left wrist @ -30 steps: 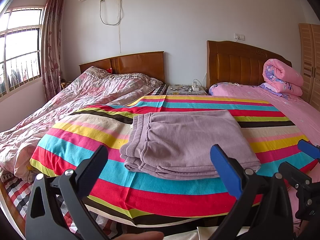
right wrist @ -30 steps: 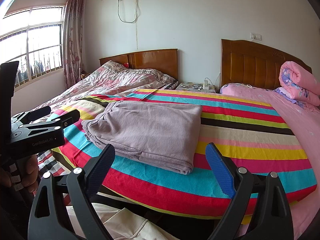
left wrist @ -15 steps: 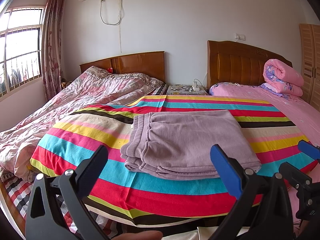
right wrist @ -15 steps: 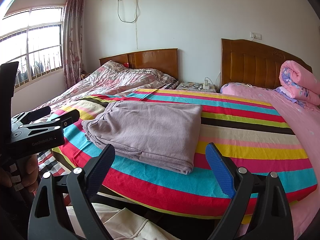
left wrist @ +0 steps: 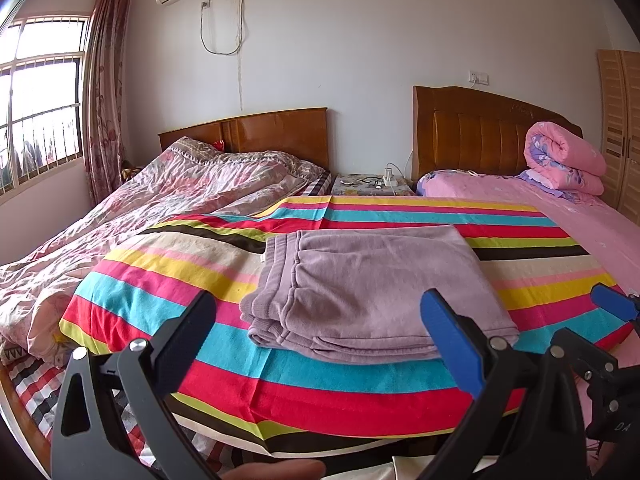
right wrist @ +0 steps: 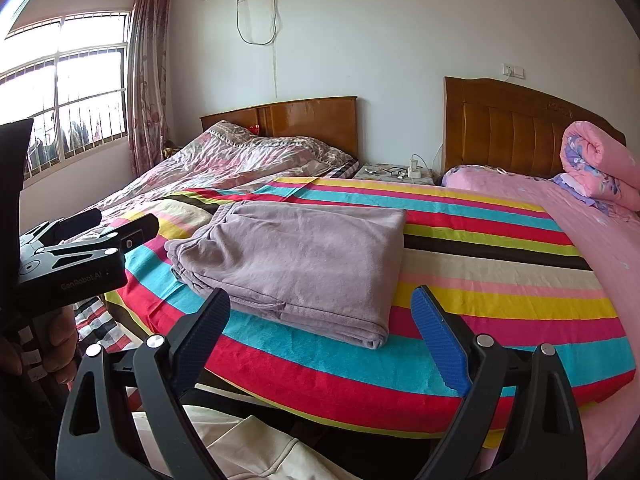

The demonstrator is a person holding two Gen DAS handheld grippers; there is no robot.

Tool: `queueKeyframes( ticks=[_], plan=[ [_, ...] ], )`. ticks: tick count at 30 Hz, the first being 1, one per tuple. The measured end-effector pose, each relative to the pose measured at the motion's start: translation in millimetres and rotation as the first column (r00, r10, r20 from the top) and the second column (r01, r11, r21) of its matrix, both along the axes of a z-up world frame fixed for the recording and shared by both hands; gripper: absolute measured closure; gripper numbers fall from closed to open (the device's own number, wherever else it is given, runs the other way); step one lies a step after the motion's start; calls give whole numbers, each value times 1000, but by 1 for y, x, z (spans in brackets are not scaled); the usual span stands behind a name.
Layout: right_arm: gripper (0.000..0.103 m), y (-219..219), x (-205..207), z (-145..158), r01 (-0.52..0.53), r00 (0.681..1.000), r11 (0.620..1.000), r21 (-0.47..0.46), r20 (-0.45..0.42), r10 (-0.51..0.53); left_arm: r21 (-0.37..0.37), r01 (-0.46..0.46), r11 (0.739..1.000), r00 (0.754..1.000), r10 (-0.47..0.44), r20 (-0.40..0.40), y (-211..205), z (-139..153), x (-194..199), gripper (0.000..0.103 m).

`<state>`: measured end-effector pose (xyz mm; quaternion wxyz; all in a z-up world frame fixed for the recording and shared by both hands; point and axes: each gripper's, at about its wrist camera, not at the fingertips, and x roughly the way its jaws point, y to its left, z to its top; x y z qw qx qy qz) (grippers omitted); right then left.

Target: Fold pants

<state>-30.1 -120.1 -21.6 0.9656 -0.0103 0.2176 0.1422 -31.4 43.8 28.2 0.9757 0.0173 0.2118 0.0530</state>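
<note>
Mauve pants (left wrist: 372, 288) lie folded into a flat rectangle on a striped sheet (left wrist: 168, 292), waistband toward the left. They also show in the right wrist view (right wrist: 296, 264). My left gripper (left wrist: 320, 316) is open and empty, held back from the near edge of the pants. My right gripper (right wrist: 320, 312) is open and empty, also back from the bed's near edge. The left gripper's body (right wrist: 68, 260) shows at the left of the right wrist view.
Striped sheet spans two beds with wooden headboards (left wrist: 480, 132). A crumpled floral quilt (left wrist: 160, 200) lies left, a rolled pink quilt (left wrist: 564, 160) back right. A nightstand (left wrist: 372, 184) with cables sits between. Pale cloth (right wrist: 240, 448) lies below the bed edge.
</note>
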Motion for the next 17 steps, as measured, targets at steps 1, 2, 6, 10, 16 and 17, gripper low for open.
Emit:
queueKeyframes(
  ticks=[1, 2, 6, 10, 16, 17],
  plan=[
    [14, -1, 1, 0, 0, 1000, 1000, 0, 1, 0, -2, 0, 1000, 1000, 0, 0, 0, 0, 0, 1],
    [14, -1, 1, 0, 0, 1000, 1000, 1, 1, 0, -8, 3, 1000, 1000, -3, -1, 0, 1, 1, 1],
    [14, -1, 1, 0, 1, 1000, 1000, 1, 0, -1, -30, 16, 999, 1000, -16, -8, 1, -1, 2, 1],
    [14, -1, 1, 0, 1, 1000, 1000, 4, -3, -1, -35, -1, 999, 1000, 1, -7, 1, -2, 2, 1],
    [14, -2, 3, -5, -18, 1000, 1000, 19, -24, 19, -37, 13, 999, 999, -15, -43, 0, -7, 10, 1],
    [14, -2, 4, -6, -22, 999, 1000, 22, -29, 23, -37, 8, 999, 999, -10, -49, 0, -8, 12, 1]
  ],
)
